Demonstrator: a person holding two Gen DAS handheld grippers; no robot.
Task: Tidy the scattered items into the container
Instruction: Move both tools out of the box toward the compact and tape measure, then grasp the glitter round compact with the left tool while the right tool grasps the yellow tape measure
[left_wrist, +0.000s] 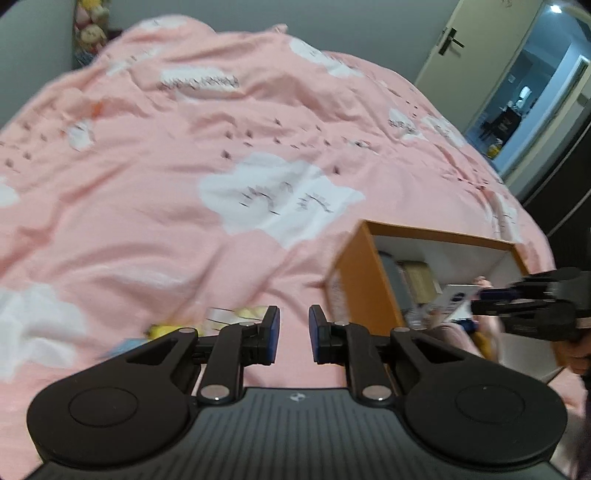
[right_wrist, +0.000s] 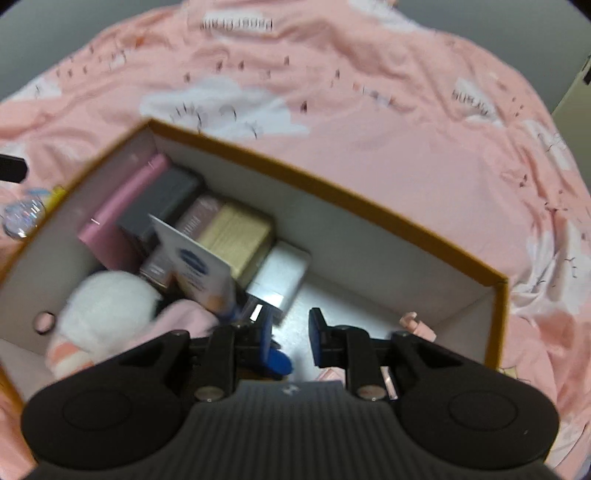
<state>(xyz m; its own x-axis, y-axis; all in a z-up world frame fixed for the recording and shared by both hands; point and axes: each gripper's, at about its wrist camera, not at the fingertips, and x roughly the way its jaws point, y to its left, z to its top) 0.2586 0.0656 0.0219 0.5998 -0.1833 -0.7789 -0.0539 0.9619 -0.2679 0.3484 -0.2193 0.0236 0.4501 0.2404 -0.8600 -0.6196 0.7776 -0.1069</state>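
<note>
- The left gripper (left_wrist: 294, 334) sits nearest its own camera, jaws a narrow gap apart with only pink bedding showing between the blue pads; it grips nothing.
- Just past its left finger lie a few scattered items (left_wrist: 221, 319): something yellow and something clear, too blurred to name.
- The right gripper (right_wrist: 290, 334) hangs over the open box (right_wrist: 369, 206), jaws likewise slightly parted and released, with the bare white box floor between them.
- A white tube (right_wrist: 195, 258) with a blue oval label and blue cap leans inside the box, its cap end touching or just beside the right gripper's left finger (right_wrist: 266, 332); it looks to be outside the jaws rather than pinched, though blur makes that hard to settle.
- The box has orange-brown outer walls and a white inside, and rests on a pink bedspread (right_wrist: 406, 110) printed with white clouds.
- Inside it, at the far left end, boxes are packed side by side: a pink one (right_wrist: 122, 206), a grey one (right_wrist: 162, 195), a tan one (right_wrist: 236, 232) and a white one (right_wrist: 280, 273).
- A white fluffy thing (right_wrist: 107, 306) lies in the near left corner, beside pink cloth (right_wrist: 184, 317).
- A small pink piece (right_wrist: 417, 325) lies on the box floor at the right.
- Seen from the left wrist, the box (left_wrist: 365, 280) stands to the right, the right gripper (left_wrist: 480, 301) reaching over it, and an open door (left_wrist: 461, 48) shows behind the bed.
</note>
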